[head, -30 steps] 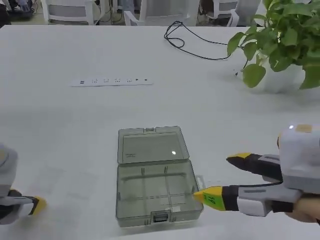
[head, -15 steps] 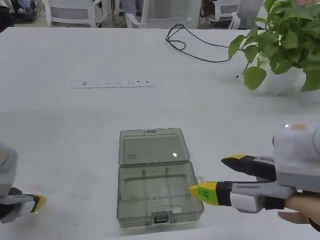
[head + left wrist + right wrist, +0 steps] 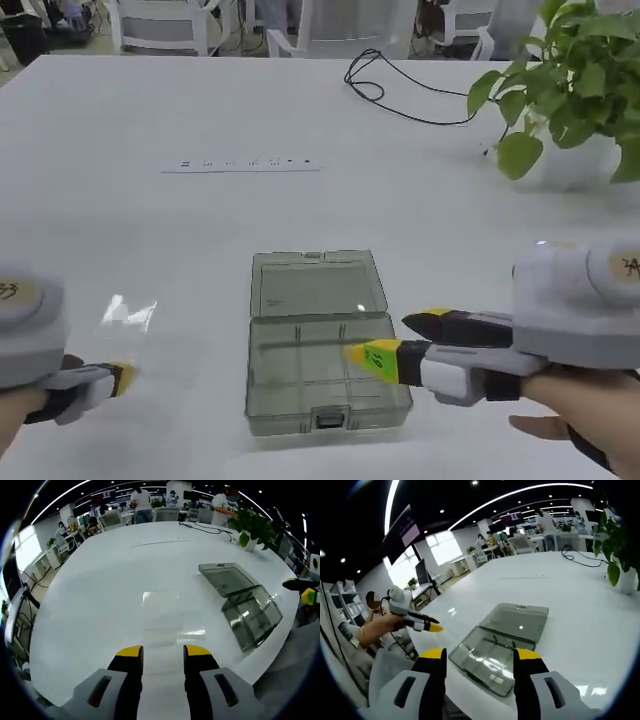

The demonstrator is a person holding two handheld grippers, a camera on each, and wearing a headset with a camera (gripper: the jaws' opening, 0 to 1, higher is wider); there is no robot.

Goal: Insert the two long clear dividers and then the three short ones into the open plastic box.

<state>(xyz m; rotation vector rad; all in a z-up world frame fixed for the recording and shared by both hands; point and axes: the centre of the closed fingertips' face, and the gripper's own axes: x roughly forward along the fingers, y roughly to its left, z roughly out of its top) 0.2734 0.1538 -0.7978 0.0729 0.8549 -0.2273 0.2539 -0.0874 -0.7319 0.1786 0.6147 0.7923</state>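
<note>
Box: open on the white table, its lid laid flat behind it.
Right gripper: empty, jaws spread wide; in the head view its tips hang over the right half of the box.
Left gripper: empty, jaws parted, low over the table, well left of the box.
Dividers: clear sheets lying flat on the table just ahead of the left jaws, apart from the box.
</note>
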